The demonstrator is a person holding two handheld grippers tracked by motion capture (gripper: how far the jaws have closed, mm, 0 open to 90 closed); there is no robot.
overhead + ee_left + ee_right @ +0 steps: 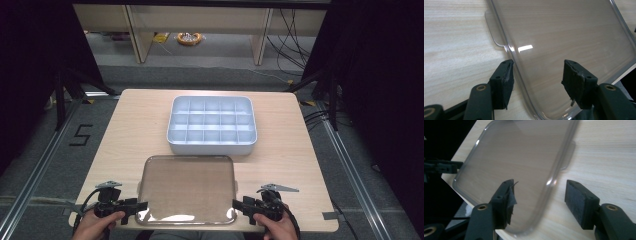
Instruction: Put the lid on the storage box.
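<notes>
A clear, smoky plastic lid (pixel 187 187) lies flat on the wooden table (pixel 125 130) near the front edge. Behind it stands a pale blue tray (pixel 212 125) divided into several small compartments, all looking bare. My left gripper (pixel 141 206) is open at the lid's front left corner; in the left gripper view its jaws straddle the lid's edge (pixel 524 77). My right gripper (pixel 238 205) is open at the front right corner, its jaws either side of the lid's rim (pixel 549 182). A small tab (pixel 494 35) sticks out from the lid's side.
Bare wood lies left and right of the tray. Black metal frame legs (pixel 62 95) stand beside the table on both sides. Shelving and cables (pixel 292 35) sit on the floor beyond the far edge.
</notes>
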